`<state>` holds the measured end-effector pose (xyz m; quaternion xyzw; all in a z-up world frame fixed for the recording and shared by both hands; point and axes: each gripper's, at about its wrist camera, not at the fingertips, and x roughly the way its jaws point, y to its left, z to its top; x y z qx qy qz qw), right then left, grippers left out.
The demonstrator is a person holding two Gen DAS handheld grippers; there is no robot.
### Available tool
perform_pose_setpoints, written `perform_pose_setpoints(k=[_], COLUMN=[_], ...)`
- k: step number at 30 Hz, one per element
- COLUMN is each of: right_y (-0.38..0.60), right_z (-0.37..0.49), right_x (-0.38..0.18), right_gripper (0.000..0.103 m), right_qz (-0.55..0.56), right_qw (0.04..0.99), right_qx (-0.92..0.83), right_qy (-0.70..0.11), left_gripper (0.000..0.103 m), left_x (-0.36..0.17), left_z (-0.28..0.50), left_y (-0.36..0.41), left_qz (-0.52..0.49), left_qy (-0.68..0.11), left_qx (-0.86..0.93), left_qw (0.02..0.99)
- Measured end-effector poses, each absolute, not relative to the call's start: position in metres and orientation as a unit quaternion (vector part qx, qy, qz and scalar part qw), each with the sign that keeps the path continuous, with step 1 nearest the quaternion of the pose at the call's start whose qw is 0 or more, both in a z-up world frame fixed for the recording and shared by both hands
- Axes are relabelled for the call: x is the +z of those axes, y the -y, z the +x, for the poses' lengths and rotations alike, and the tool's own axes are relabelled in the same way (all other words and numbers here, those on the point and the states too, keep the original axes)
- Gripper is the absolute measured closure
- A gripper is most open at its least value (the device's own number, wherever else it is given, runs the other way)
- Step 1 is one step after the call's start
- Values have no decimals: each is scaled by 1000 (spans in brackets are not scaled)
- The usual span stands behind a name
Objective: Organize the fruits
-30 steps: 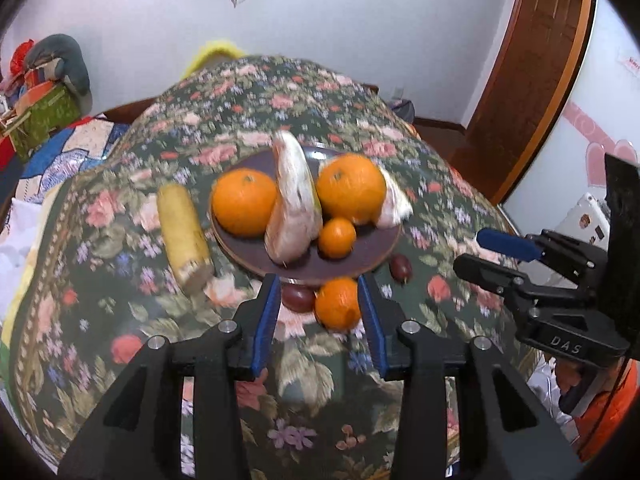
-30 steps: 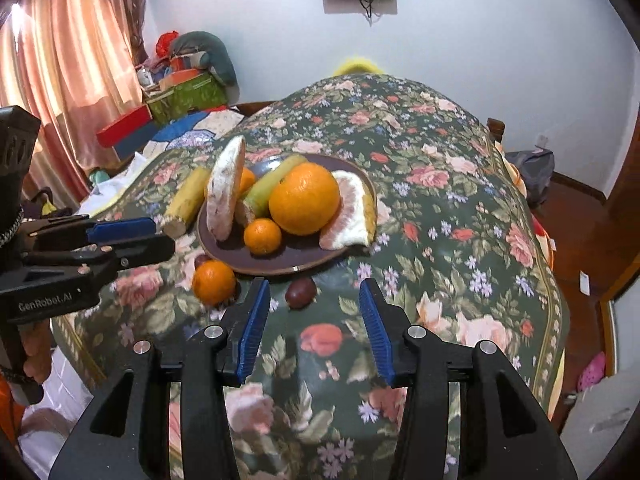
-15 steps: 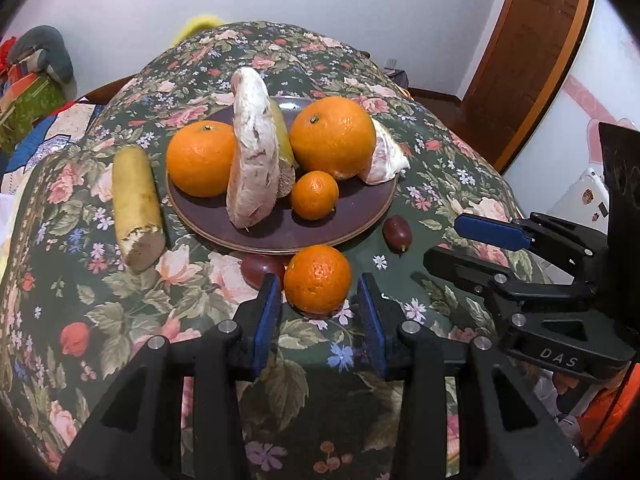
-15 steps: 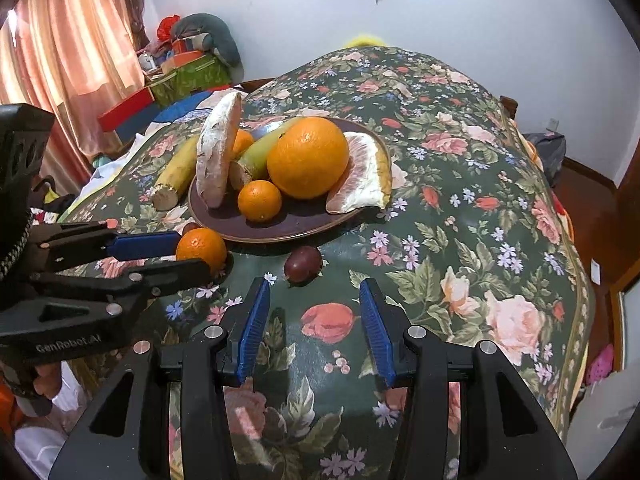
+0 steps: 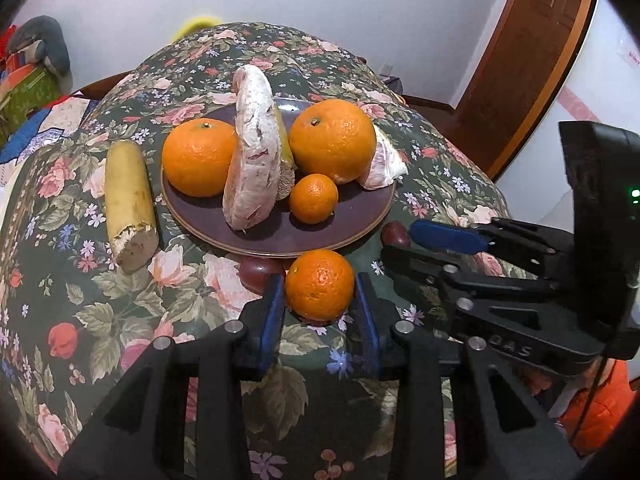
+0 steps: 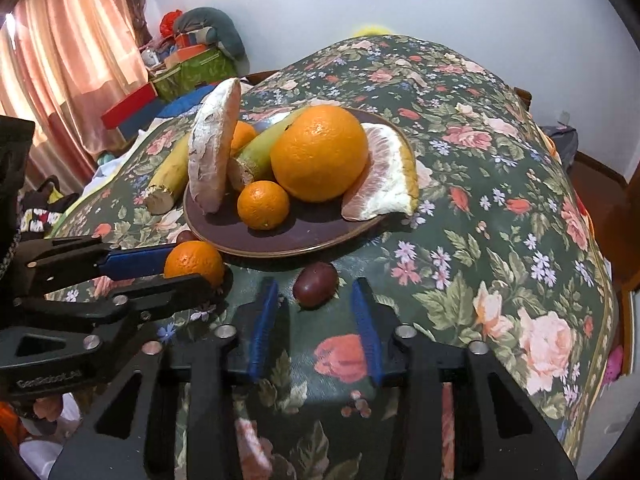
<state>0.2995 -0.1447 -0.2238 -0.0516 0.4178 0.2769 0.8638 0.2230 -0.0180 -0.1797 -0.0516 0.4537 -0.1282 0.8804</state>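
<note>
A dark plate [image 5: 360,224] [image 6: 304,236] on the floral table holds two big oranges, a small mandarin [image 5: 313,198], two pomelo wedges and a green cane piece. A loose mandarin [image 5: 320,284] [image 6: 194,262] lies on the cloth just in front of the plate. My left gripper [image 5: 320,300] is open, its blue pads either side of this mandarin, close to its sides. A dark purple fruit [image 6: 315,283] lies just ahead of my open right gripper [image 6: 314,308]. A second purple fruit [image 5: 258,274] sits left of the mandarin.
A yellowish cane piece [image 5: 130,204] lies on the cloth left of the plate. The right gripper [image 5: 452,248] reaches in from the right in the left wrist view. Clutter and a curtain [image 6: 60,60] stand beyond the table's left side; a door [image 5: 532,52] is at right.
Both grippers have moved forward and lower toward the table. The loose mandarin now sits between the left pads; the purple fruit is now close to the right fingertips.
</note>
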Motion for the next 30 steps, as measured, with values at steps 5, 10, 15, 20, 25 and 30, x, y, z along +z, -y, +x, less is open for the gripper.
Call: perform_pose_setpoints(k=[5, 10, 15, 20, 25, 30], right_y=[143, 146, 149, 148, 142, 142], right_z=[302, 298, 294, 298, 310, 320], right_x=[-224, -219, -204, -191, -191, -199], right_gripper=[86, 87, 87, 87, 87, 87], right_qz=[-51, -43, -33, -28, -40, -39], right_qw=[863, 864, 871, 880, 886, 882], right_qx=[279, 283, 287, 286, 273, 269], right_qy=[-419, -414, -398, -379, -373, -385], left_gripper=[68, 68, 68, 68, 68, 68], left_x=[-170, -158, -154, -154, -161, -166], left_z=[220, 218, 224, 231, 238, 244], left_y=[17, 16, 16, 19, 21, 21], left_qz=[-52, -44, -42, -34, -28, -29], left_qy=[-442, -426, -421, -418, -427, -429], left_qx=[-129, -121, -119, -110, -110, -105], left_qw=[886, 895, 898, 901, 897, 897])
